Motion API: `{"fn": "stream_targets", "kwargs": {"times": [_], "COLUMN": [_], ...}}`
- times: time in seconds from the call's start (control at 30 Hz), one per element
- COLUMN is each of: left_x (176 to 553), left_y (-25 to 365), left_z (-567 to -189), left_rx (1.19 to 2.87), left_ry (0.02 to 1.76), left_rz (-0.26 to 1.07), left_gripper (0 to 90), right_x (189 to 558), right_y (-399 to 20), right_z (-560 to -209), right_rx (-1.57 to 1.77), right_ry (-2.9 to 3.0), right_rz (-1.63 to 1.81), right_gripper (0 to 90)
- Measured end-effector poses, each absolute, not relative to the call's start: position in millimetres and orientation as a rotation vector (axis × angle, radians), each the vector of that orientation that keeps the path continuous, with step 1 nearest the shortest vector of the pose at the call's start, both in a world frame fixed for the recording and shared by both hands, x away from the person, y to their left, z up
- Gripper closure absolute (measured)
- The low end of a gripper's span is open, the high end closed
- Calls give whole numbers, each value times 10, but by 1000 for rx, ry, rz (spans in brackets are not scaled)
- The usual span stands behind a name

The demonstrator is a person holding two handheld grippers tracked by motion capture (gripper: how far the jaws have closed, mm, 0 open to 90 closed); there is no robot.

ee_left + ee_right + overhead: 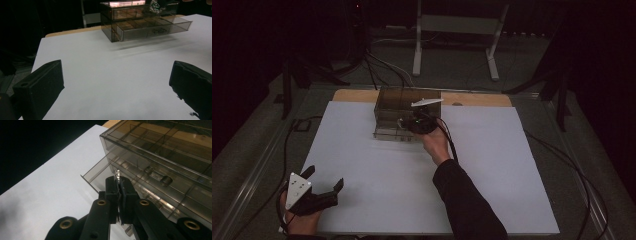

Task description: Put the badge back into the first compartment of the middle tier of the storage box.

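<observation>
Your right tool is up at the smoky clear drawer box near the far edge of the desk, jaws clamped on a tiny shiny piece, too small to tell what it is. It hangs right over the pulled-out lower drawer. Your left tool sits at the near left corner of the desk, well apart from the box, jaws spread wide with only white sheet between them.
</observation>
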State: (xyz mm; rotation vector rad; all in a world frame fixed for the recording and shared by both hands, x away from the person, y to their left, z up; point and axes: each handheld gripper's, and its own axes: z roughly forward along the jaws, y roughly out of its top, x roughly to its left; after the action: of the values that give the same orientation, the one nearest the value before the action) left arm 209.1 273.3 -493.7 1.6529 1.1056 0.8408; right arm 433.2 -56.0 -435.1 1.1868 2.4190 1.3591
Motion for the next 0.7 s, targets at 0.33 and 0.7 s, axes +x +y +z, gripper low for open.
{"fn": "stream_targets", "kwargs": {"times": [0.33,0.7], "left_x": [2089,2087], "left_y": [2739,2742], "left_z": [-4935,-4935], "left_rx": [1649,1644], "left_ry": [1107,1108], "left_rz": [841,839], "left_gripper": [4,3], "right_x": [4356,4375], "right_y": [-471,-409], "right_z": [-4363,-4400], "right_rx": [1185,1199], "right_ry": [2418,2415], "right_rz": [1364,1365], "right_gripper": [873,873]}}
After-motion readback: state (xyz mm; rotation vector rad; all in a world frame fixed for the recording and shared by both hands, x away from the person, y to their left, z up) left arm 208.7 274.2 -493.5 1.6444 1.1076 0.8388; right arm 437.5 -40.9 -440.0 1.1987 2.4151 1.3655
